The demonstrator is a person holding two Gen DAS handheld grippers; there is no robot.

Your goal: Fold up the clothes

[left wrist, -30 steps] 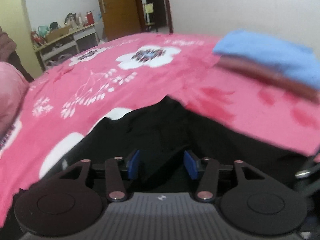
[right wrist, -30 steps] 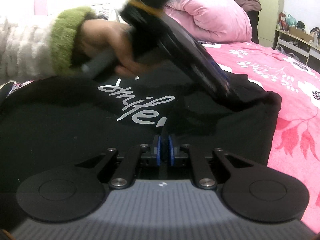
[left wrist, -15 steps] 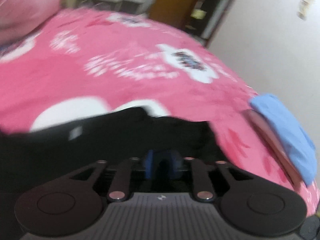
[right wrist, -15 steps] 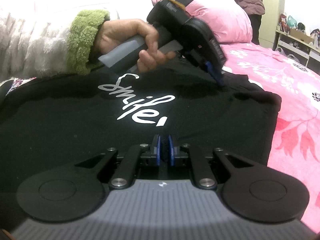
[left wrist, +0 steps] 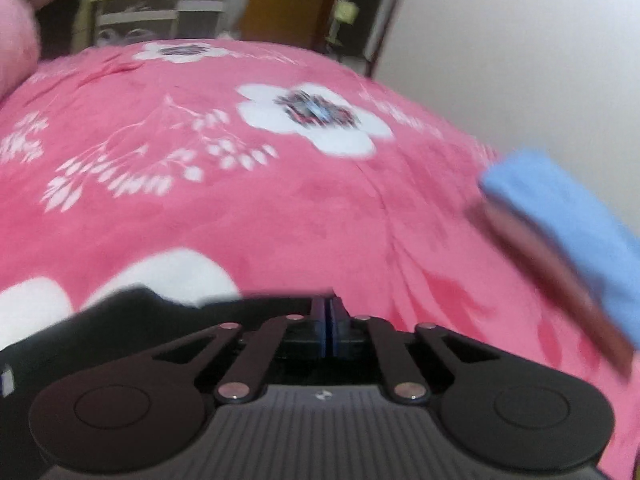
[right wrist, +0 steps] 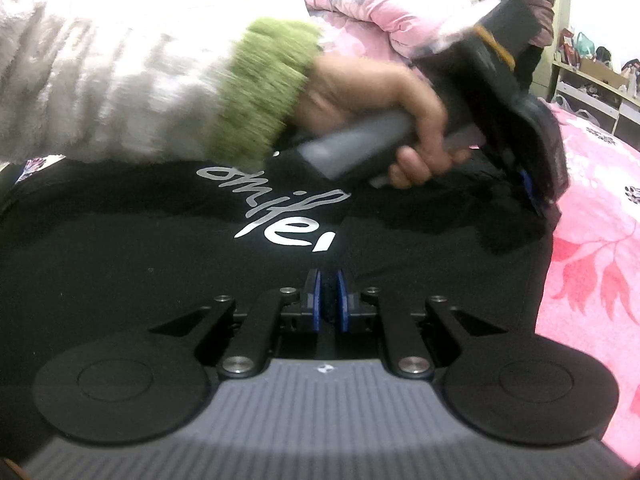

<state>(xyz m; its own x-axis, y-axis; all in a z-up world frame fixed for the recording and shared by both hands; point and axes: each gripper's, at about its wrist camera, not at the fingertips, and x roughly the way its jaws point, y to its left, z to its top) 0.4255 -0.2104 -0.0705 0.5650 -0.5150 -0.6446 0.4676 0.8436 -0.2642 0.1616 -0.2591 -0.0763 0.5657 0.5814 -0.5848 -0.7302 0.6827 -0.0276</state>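
A black shirt (right wrist: 160, 260) with white "smile" lettering lies spread on a pink flowered bedspread (left wrist: 280, 208). My right gripper (right wrist: 328, 284) is shut on the shirt's near edge, with dark cloth between its blue pads. A hand (right wrist: 380, 92) in a white sleeve with a green cuff holds my left gripper (right wrist: 534, 196) at the shirt's far right corner. In the left wrist view the left gripper (left wrist: 328, 308) has its jaws closing fully, pads together on the edge of the black shirt (left wrist: 132, 304). This view is blurred.
A folded blue cloth (left wrist: 560, 216) lies on a dark red one at the bed's right side, near the white wall. A pink quilt (right wrist: 380, 4) is heaped at the head of the bed. Shelves (left wrist: 160, 8) and a wooden door (left wrist: 288, 4) stand beyond the bed.
The left gripper slid right across the shirt to its far right corner, rolled, and its jaws went from open to together. The right gripper kept still.
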